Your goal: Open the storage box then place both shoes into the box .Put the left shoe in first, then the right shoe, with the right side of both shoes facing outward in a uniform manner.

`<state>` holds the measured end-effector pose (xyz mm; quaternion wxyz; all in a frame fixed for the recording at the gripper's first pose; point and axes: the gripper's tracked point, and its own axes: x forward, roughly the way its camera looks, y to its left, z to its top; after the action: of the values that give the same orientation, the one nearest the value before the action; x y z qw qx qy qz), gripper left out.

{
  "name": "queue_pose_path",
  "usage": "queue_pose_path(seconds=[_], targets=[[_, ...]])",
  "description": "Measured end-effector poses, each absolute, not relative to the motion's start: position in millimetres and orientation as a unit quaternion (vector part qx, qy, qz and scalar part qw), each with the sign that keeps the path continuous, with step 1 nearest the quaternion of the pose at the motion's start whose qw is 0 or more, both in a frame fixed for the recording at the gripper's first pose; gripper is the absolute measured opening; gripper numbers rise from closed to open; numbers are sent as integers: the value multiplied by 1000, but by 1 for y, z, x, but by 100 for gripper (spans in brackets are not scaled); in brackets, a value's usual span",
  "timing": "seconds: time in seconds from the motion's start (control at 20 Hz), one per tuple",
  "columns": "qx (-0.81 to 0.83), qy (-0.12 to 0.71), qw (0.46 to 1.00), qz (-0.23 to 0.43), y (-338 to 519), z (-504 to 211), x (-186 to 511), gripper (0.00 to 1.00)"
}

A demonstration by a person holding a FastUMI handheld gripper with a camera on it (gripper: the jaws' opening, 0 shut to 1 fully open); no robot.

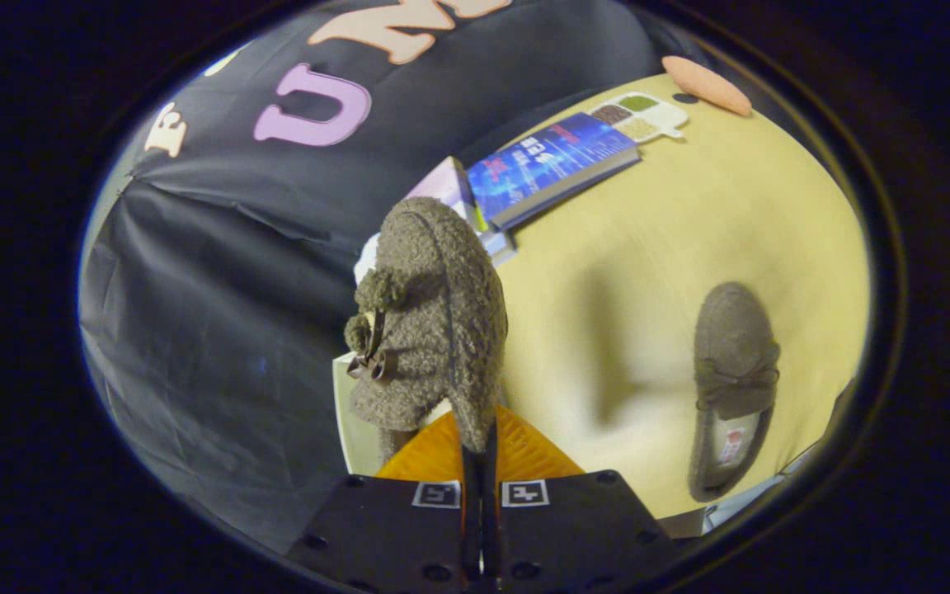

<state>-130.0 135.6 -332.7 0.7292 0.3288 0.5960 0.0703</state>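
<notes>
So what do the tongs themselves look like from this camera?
The tongs sit on two flat black plates with screw holes. Each plate carries a small square black-and-white marker near the inner edge. The fingers have a ribbed surface and taper to a narrow point. No cables or sleeves are visible.

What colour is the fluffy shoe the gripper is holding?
Grey-brown, with matching pompoms. The gripper view shows the held shoe pinched between the gripper fingers.

Grey fuzzy shoes [430,313], yellow table [689,231], blue book [549,161].
</notes>
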Motion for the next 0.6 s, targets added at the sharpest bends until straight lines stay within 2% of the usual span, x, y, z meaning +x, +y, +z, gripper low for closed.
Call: queue_pose_path(seconds=[0.3,0.6], targets=[[321,578,738,132,203,-296,-116,5],[296,605,719,171,275,-310,-134,5]])
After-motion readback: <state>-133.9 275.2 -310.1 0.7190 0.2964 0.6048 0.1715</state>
